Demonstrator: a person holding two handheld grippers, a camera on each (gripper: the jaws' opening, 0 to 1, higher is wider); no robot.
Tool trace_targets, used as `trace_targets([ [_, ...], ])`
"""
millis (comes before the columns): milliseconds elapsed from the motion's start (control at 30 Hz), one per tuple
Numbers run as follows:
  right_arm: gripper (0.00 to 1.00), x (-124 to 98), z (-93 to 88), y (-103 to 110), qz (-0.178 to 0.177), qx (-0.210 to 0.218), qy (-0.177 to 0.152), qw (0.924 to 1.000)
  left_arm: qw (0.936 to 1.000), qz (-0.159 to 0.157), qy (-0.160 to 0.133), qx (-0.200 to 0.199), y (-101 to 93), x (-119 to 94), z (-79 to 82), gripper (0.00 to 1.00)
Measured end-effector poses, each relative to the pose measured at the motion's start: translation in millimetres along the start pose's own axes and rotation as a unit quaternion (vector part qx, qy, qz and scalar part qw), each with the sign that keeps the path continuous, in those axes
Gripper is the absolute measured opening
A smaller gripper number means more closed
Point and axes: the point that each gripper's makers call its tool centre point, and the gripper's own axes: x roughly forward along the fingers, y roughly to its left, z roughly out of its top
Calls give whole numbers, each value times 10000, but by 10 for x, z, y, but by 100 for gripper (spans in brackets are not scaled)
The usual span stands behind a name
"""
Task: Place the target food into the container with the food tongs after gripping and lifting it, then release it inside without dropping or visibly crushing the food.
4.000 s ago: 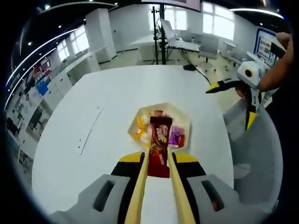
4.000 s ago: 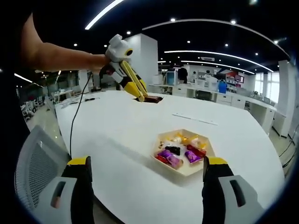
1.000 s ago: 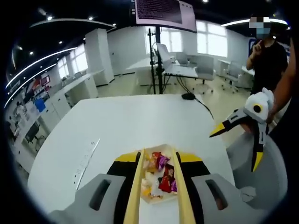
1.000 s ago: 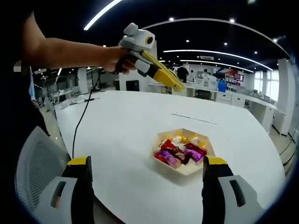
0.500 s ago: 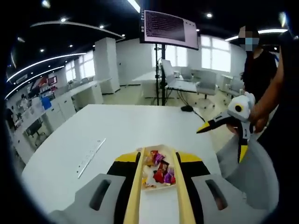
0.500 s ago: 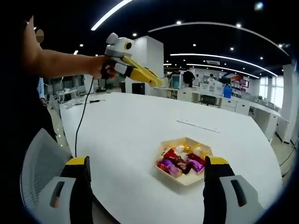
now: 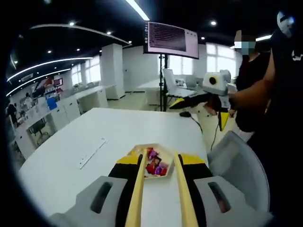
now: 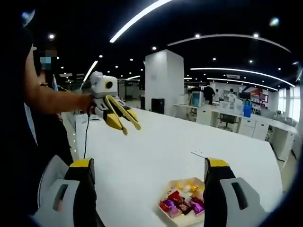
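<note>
A beige hexagonal container (image 7: 134,152) sits on the white table (image 7: 71,161) with wrapped candies (image 7: 154,166) inside, a red bar wrapper among them. In the left gripper view my left gripper (image 7: 158,152) frames it from well back and above, its yellow tongs apart with nothing between them. The right gripper view shows the left gripper (image 8: 131,127) held high over the table in a hand, tongs spread. My right gripper (image 8: 149,163) stands wide open above the container (image 8: 166,215) and its candies (image 8: 182,202). In the left gripper view the right gripper (image 7: 196,117) hovers off the table's right edge.
A grey mesh chair (image 7: 232,161) stands at the near table edge. A white strip (image 7: 92,152) lies on the table's left part. A monitor on a stand (image 7: 171,38) rises behind the table. A second person (image 7: 246,71) stands at the right. A cable (image 8: 86,137) hangs from the left gripper.
Four seconds ago the left tongs held a red bar over the container; now they are empty and the bar lies inside. Both grippers have since pulled back and risen.
</note>
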Motion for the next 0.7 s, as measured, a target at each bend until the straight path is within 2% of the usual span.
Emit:
trace_targets([
  [67, 91, 10, 77, 96, 169, 25, 13, 9999, 9998, -112, 141, 82, -89, -7, -44, 26],
  [133, 88, 20, 116, 173, 299, -28, 26, 9995, 9997, -212, 37, 134, -170, -8, -5, 26],
  [200, 83, 32, 158, 311, 605, -11, 29, 9982, 9994, -314, -118, 90, -267, -5, 47, 26],
  [267, 80, 57, 165, 373, 729, -198, 40, 9971, 9992, -348, -106, 182, -332, 1, 40, 26],
  [333, 78, 93, 151, 441, 997, -342, 75, 9944, 9983, -475, -99, 335, -391, 12, 31, 25],
  [400, 75, 123, 164, 505, 1222, -290, 72, 9921, 9986, -449, -164, 202, -396, 17, 64, 25],
  [433, 73, 129, 155, 567, 1455, -362, 101, 9887, 9984, -481, -172, 231, -431, 14, 80, 25],
  [467, 70, 137, 142, 560, 1479, -389, 108, 9882, 9983, -480, -193, 257, -443, 13, 90, 25],
  [500, 68, 146, 123, 546, 1461, -378, 149, 9884, 9985, -402, -348, 120, -449, 21, 154, 25],
  [533, 67, 148, 106, 568, 1531, -362, 201, 9873, 9979, -507, -413, 6, -506, 29, 183, 25],
  [567, 66, 141, 111, 593, 1596, -375, 193, 9863, 9977, -539, -380, 170, -536, 40, 174, 25],
  [633, 63, 152, 125, 602, 1653, -452, 122, 9851, 9977, -531, -371, 186, -548, 75, 156, 25],
  [667, 60, 161, 115, 603, 1689, -453, 133, 9845, 9964, -642, -459, 315, -585, 96, 142, 25],
  [700, 58, 183, 87, 599, 1724, -498, 189, 9836, 9964, -688, -431, 259, -616, 110, 107, 25],
])
